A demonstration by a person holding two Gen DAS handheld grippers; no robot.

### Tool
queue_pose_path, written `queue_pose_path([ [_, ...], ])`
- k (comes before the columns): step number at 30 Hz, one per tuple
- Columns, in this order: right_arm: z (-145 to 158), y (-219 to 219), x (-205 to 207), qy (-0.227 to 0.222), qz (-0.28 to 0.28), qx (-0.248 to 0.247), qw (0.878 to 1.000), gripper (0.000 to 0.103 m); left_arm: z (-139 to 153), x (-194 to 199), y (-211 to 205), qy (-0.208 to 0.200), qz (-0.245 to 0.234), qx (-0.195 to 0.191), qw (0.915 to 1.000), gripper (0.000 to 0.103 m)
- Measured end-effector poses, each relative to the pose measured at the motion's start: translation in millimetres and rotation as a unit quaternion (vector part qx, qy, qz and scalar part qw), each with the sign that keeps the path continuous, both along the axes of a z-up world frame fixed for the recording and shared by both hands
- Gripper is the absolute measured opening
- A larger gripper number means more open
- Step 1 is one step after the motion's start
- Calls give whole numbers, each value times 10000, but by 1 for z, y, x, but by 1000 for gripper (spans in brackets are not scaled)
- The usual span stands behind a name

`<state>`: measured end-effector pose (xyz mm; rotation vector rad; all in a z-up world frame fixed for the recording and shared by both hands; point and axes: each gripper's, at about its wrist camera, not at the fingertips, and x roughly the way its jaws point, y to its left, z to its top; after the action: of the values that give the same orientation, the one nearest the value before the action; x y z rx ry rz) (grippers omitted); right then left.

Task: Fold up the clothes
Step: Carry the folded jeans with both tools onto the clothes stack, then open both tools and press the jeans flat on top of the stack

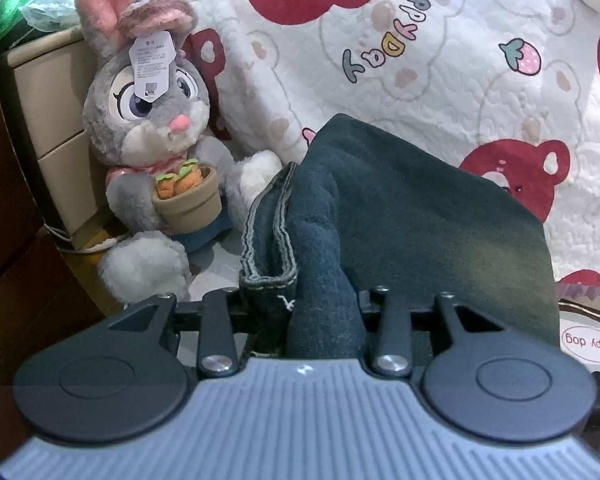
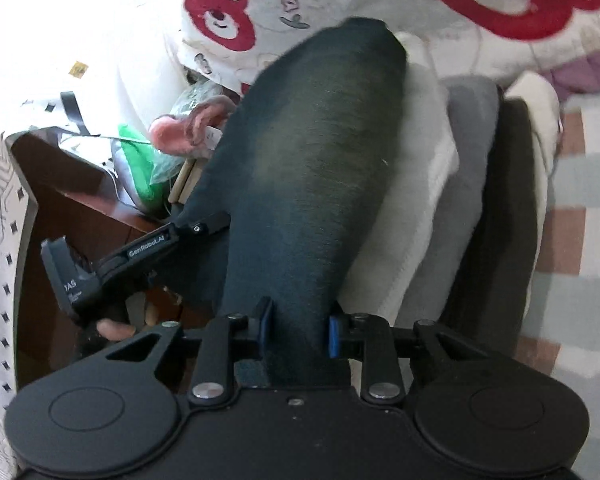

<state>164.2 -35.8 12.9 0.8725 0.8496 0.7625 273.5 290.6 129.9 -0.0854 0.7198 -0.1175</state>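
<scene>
Denim fills both views: dark blue jeans (image 1: 412, 216), faded to a greenish patch along the middle, are held up off the bed between the two hand-held grippers. The left hand-held gripper (image 1: 300, 312) pinches a bunched hem with pale stitching; its fingertips are buried in the cloth, and the folds rise from between the jaws. The right hand-held gripper (image 2: 300, 328) clamps another part of the jeans (image 2: 312, 160) between its blue pads (image 2: 333, 336), the fabric stretching away from it in one long taut panel. In the right wrist view the left hand-held gripper (image 2: 204, 226) shows at the left side of that panel, gripping its edge, with fingers (image 2: 114, 328) of a hand below it.

Behind the jeans lies a white quilt (image 1: 440, 64) printed with red bears, covering the bed. A grey plush rabbit (image 1: 156, 136) with a paper tag on its forehead sits at the left, holding a pot of carrots, beside a beige drawer unit (image 1: 56, 112). In the right wrist view, folded clothes (image 2: 452, 184) in white, grey and dark tones lie stacked to the right of the jeans, on a checked sheet (image 2: 572, 240). A brown wooden surface (image 2: 80, 216) shows at the left.
</scene>
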Motion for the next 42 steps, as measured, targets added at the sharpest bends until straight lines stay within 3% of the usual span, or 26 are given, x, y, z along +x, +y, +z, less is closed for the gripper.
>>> queue_pose_path([
  [8,8,7,-1,126,-12,237,9996,31,-4,3,3,64,154,79,9998,40],
  [14,-5,8,5,345,-46,264,9990,32,-5,-3,10,70,156,-283,9995,43],
  [20,-14,6,8,590,-193,385,9973,32,17,-28,19,-432,322,-526,9972,42],
  [24,-20,5,9,754,-291,465,9956,32,40,-54,11,-1232,213,101,9921,39],
  [26,-19,7,8,683,-292,388,9965,31,45,-60,2,-1396,-39,469,9891,40],
  [29,-12,12,4,335,-218,83,9992,33,31,-50,-11,-904,-263,828,9921,40],
  [32,9,17,-4,-313,-17,-703,9970,37,3,-32,-18,-278,-111,1546,9875,43],
  [34,35,19,-14,-605,132,-1285,9898,36,-7,-26,-12,-120,-31,1526,9882,43],
  [37,89,18,-29,-1520,348,-2058,9661,34,-9,-24,3,-72,154,1281,9916,40],
  [42,155,12,-38,-2972,29,-3153,9012,36,-15,-23,15,-145,62,1134,9934,41],
])
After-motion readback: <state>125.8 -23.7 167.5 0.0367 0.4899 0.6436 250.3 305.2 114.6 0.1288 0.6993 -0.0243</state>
